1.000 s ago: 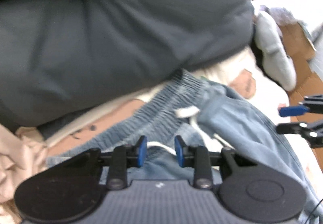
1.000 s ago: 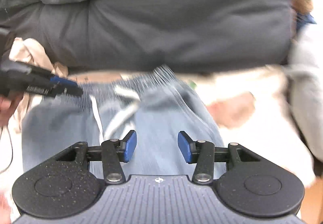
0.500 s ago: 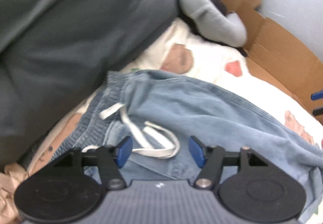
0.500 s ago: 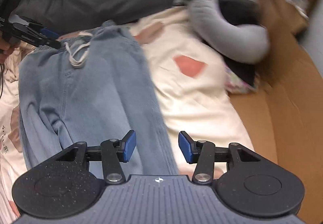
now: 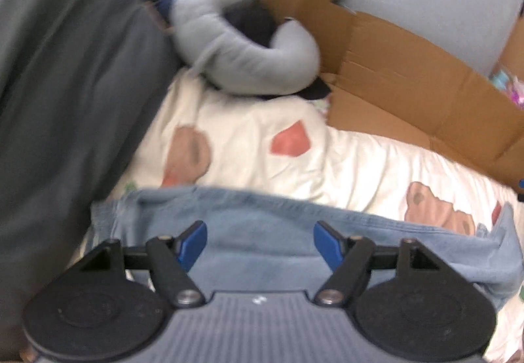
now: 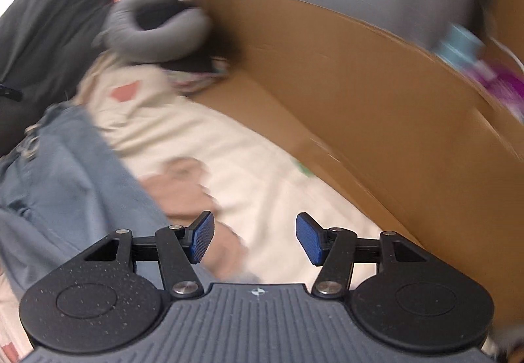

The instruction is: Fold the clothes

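— Cream bedding (image 5: 249,146) with bear and heart prints covers the surface. At nine o'clock a dark grey cushion (image 5: 62,94) bulks up; at twelve a grey neck pillow (image 5: 242,68); toward two, brown cardboard (image 5: 409,91).

— And the clothes?

— Light-blue jeans (image 5: 262,228) lie stretched across the bedding, with the waistband at nine o'clock in the left view. Left gripper (image 5: 260,243) hovers over the denim, jaws wide and holding nothing. Right gripper (image 6: 254,237) is past the leg's edge, over bare sheet, jaws likewise spread and empty.

— Which step?

— Hard to settle. The jeans look flattened lengthwise, perhaps already doubled leg on leg. Any coming fold calls for each claw to pinch an end of the denim.
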The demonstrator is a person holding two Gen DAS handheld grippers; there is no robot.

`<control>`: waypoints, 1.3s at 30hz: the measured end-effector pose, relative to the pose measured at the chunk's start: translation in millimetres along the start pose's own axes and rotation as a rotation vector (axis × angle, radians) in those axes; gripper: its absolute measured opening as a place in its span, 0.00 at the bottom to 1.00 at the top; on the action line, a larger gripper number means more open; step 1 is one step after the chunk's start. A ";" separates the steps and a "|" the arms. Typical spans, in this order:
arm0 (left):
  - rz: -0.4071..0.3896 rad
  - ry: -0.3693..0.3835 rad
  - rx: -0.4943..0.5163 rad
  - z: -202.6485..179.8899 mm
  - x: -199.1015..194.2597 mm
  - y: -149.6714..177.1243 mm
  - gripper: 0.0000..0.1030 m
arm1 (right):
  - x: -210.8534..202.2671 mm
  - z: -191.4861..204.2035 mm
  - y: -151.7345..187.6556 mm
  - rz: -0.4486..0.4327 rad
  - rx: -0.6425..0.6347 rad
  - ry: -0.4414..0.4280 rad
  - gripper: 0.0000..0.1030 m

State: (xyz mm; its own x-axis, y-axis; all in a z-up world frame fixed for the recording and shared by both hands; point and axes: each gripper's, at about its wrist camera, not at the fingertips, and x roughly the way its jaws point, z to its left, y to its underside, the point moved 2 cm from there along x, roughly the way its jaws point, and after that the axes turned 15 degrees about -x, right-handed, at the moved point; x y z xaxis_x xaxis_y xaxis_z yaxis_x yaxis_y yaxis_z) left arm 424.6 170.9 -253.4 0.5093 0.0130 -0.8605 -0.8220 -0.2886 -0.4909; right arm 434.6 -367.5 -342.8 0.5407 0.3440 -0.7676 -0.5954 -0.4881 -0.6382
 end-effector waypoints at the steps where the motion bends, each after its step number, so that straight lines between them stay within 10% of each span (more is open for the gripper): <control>1: 0.015 -0.011 0.014 -7.8 3.8 -4.8 0.79 | -2.1 -9.7 12.9 0.004 0.040 0.011 0.60; 15: 0.109 0.072 -0.015 -61.0 104.7 -18.9 0.79 | -4.5 -50.2 115.9 0.045 0.322 0.242 0.60; 28: 0.132 0.085 -0.010 -48.4 166.1 -16.1 0.78 | 17.8 -55.4 80.1 0.171 0.314 0.261 0.61; 39: 0.170 0.056 -0.068 -22.1 169.6 -10.1 0.78 | 36.4 -75.7 110.1 0.073 0.510 0.296 0.61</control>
State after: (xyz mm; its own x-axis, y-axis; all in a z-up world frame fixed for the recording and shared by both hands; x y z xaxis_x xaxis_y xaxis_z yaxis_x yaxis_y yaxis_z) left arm 524.9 154.9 -391.4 0.3797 -0.0938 -0.9203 -0.8793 -0.3458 -0.3276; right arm 433.7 -469.5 -436.6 0.5863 0.0503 -0.8086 -0.8083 -0.0299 -0.5880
